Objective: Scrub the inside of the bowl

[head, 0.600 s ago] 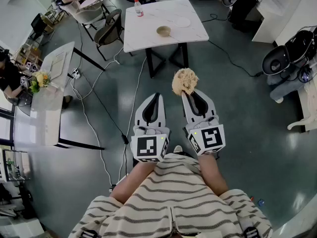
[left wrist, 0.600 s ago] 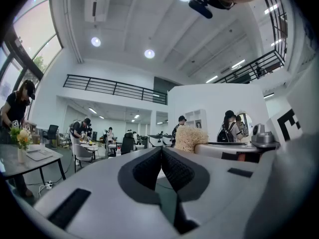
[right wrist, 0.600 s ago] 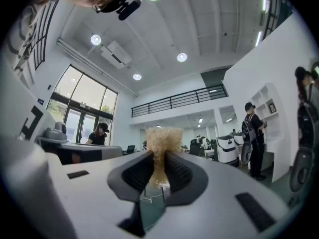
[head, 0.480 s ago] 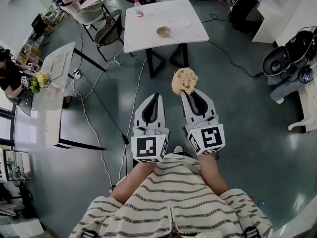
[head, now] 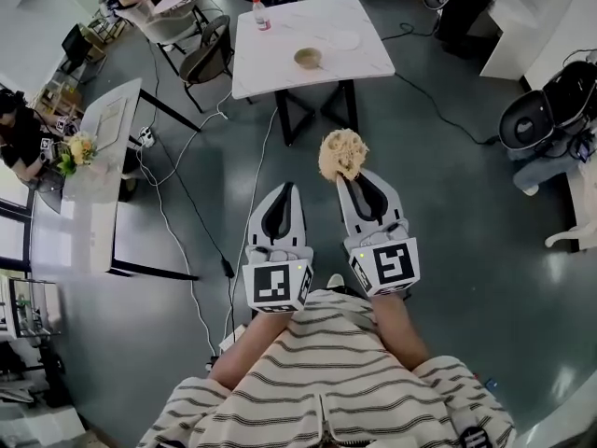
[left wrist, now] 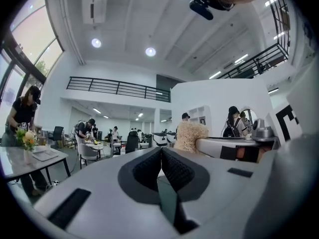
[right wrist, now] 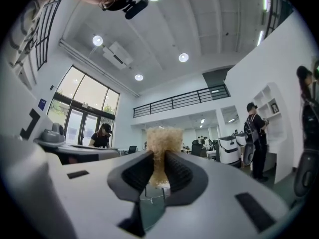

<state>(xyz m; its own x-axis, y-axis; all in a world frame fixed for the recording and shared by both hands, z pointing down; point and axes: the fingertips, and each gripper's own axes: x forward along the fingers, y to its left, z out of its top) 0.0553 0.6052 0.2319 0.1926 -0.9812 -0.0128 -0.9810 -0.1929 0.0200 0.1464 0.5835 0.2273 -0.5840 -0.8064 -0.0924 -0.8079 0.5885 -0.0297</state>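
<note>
Bowl [head: 308,59]: on the white table [head: 280,77], well apart from the person, judged unscrubbed.
Fibrous scrubber [head: 341,154]: clamped in right gripper [head: 348,177].
Left gripper [head: 281,192]: jaws together, empty.
Change over the last half second: slight leftward drift only, so the approach is still pending.

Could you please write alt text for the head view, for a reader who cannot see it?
From above, a person in a striped top holds two grippers over a grey floor: the right gripper is shut on a tan fibrous scrubber, the left gripper shut and empty. Farther ahead stands a white table bearing a small bowl and a bottle.
</note>
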